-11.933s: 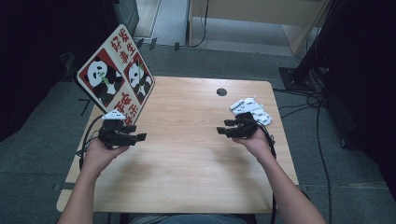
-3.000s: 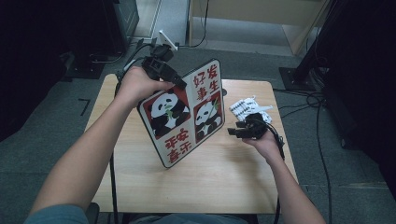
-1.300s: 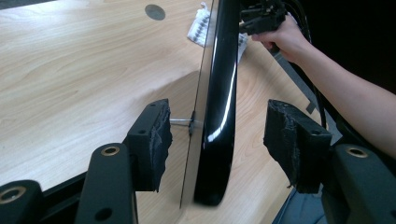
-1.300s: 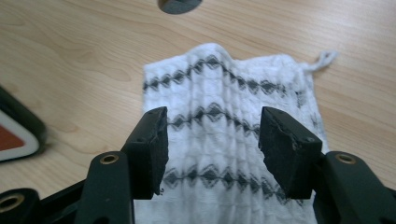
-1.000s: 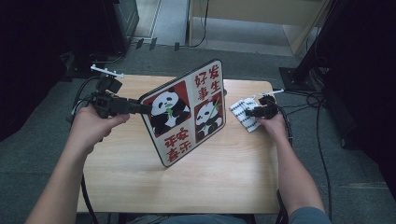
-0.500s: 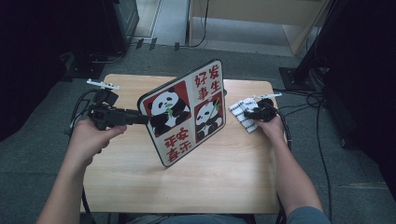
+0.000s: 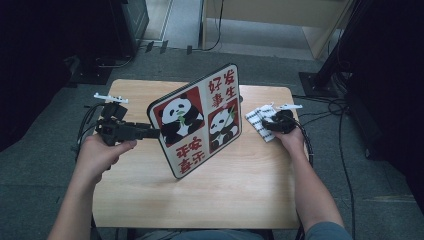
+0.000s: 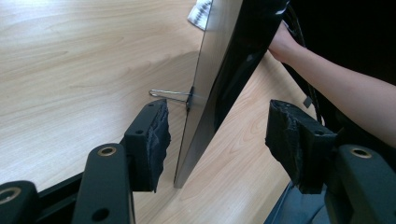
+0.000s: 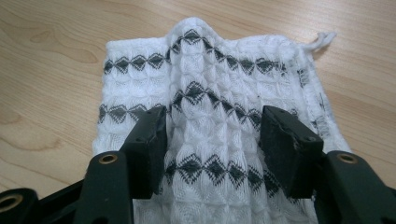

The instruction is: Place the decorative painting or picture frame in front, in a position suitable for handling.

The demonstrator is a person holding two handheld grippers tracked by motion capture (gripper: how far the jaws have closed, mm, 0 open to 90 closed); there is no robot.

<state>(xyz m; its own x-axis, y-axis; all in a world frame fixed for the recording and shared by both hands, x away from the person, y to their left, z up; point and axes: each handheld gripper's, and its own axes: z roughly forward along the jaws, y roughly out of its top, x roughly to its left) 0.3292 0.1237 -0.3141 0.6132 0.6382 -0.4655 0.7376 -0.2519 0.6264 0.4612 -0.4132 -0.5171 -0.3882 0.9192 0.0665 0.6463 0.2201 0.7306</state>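
A sign board (image 7: 200,120) with two pandas and red characters stands tilted on the wooden table (image 7: 150,195), propped by a wire stand (image 8: 170,95) at its back. My left gripper (image 7: 149,131) is open at the board's left edge. In the left gripper view that edge (image 8: 196,135) sits between the parted jaws (image 8: 222,140), touching neither pad. A white cloth (image 7: 257,120) with black diamond rows lies at the table's right side. My right gripper (image 7: 272,125) is open and rests on it, with a raised fold of the cloth (image 9: 210,84) between its jaws (image 9: 212,135).
The table's near half in front of the board is bare wood. Cables (image 7: 85,127) trail off the left edge, and more cables (image 7: 345,110) lie on the floor at the right. Dark equipment and a stand base (image 7: 317,82) sit behind the table.
The board has been brought from the table's far left corner to its middle. In the last second my left gripper slid a little toward me along its edge, and the right gripper settled onto the cloth.
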